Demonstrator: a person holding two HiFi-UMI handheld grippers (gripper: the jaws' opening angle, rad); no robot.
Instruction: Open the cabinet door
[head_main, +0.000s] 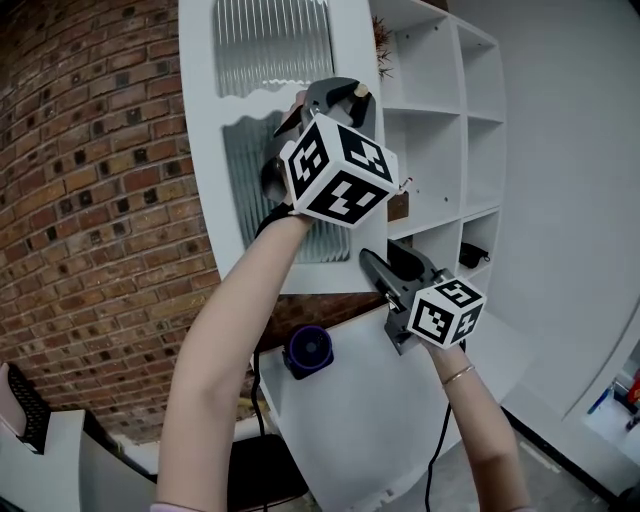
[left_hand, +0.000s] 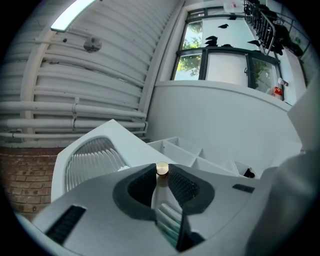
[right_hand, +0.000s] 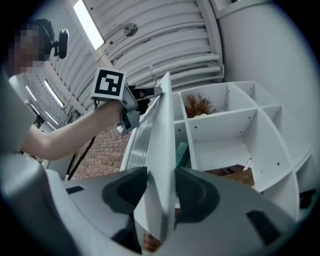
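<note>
Cabinet door (head_main: 203, 150), one, left gripper (left_hand: 161, 176), right gripper (right_hand: 161, 192)

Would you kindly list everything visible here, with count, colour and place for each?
cabinet door: one, white with ribbed glass panels, standing open
knob: one, brass, on the door, between the left jaws
shelf unit: one, white, open compartments, behind the door
dried plant: one, reddish-brown, in an upper compartment
brick wall: one, red-brown, left of the cabinet
round device: one, purple, below the door
left gripper: one, grey, shut on the knob
right gripper: one, grey, shut on the cabinet door's edge
</note>
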